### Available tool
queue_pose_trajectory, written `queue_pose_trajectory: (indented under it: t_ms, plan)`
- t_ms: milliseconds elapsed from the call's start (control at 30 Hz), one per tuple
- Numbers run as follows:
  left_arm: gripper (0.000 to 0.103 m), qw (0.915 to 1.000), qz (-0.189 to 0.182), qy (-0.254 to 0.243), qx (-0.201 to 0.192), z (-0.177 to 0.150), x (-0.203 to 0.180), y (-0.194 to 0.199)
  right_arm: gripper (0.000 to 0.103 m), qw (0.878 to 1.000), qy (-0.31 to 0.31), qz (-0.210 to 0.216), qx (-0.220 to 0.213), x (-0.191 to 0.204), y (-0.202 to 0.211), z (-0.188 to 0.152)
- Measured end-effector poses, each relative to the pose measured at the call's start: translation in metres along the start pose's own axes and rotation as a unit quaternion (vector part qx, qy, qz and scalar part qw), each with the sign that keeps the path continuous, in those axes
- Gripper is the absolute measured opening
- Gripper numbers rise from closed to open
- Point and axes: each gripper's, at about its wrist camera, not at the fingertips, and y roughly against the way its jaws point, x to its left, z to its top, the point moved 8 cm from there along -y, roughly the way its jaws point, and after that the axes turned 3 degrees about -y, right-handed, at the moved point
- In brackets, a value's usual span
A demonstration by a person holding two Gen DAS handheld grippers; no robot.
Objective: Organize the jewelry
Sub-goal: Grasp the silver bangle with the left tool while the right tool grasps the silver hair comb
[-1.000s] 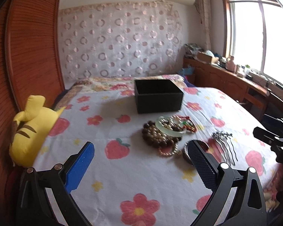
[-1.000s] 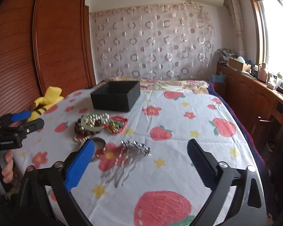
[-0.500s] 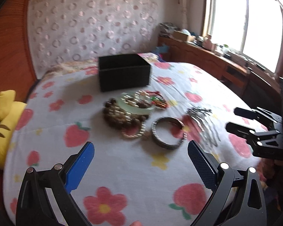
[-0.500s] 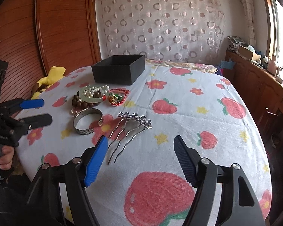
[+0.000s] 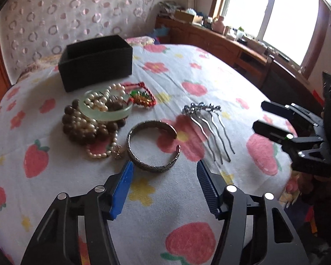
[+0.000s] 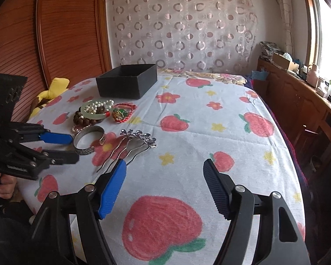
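Note:
A black open box (image 5: 96, 63) stands at the back of the bed (image 5: 55, 187). In front of it lies a heap of jewelry: a green bangle (image 5: 106, 108) on pearl and brown bead strings (image 5: 86, 125), and a red charm (image 5: 142, 96). A silver cuff bracelet (image 5: 153, 146) lies just ahead of my left gripper (image 5: 164, 172), which is open and empty. A silver hair comb (image 5: 209, 123) lies to its right. My right gripper (image 6: 164, 173) is open and empty, just short of the comb (image 6: 132, 145). The cuff (image 6: 89, 140) and box (image 6: 126, 80) show there too.
A yellow plush toy (image 6: 51, 90) lies at the bed's left edge by the wooden wardrobe (image 6: 61, 33). A wooden cabinet (image 6: 298, 101) with clutter runs under the window on the right. The bed cover has strawberries and flowers.
My left gripper has moved forward and down to the silver cuff and its jaws have narrowed. My right gripper has moved closer to the comb. The jewelry has not moved.

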Motion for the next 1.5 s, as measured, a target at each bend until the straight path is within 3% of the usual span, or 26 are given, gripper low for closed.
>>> queue_pose_trajectory:
  t_ms: [233,367,533,600,667,800,1000,1233,1500]
  plan:
    - [0.058,0.9996,0.024,-0.010,0.011,0.014,0.006,-0.012,0.075,1.000,0.014,0.006,0.000,0.009,0.000,0.003]
    - [0.067,0.9988,0.038,-0.028,0.018,0.023,0.008,-0.025,0.075,1.000,0.018,0.009,0.004,0.011,-0.002,0.004]
    - [0.070,0.9964,0.060,-0.057,0.020,0.029,0.004,-0.035,0.075,1.000,0.016,0.007,0.009,0.009,-0.005,0.001]
    - [0.069,0.9963,0.056,-0.062,0.018,0.030,0.004,-0.034,0.075,1.000,0.016,0.006,0.012,0.009,-0.007,-0.001]
    - [0.054,0.9964,0.053,-0.066,0.013,0.030,0.003,-0.032,0.075,1.000,0.016,0.006,0.015,0.009,-0.009,-0.002]
    - [0.054,0.9960,0.055,-0.070,0.013,0.024,0.005,-0.027,0.075,1.000,0.019,0.009,0.018,0.012,-0.012,-0.002]
    - [0.054,0.9980,0.040,-0.046,-0.017,0.017,0.011,-0.006,0.074,0.999,0.027,0.031,0.031,0.028,-0.024,0.005]
    - [0.054,0.9967,0.052,-0.032,-0.053,0.020,0.021,0.017,0.074,0.995,0.007,0.058,0.083,0.044,-0.051,0.006]
    - [0.054,0.9949,0.061,-0.016,-0.079,0.023,0.037,0.035,0.075,0.993,0.016,0.052,0.109,0.058,-0.070,0.010]
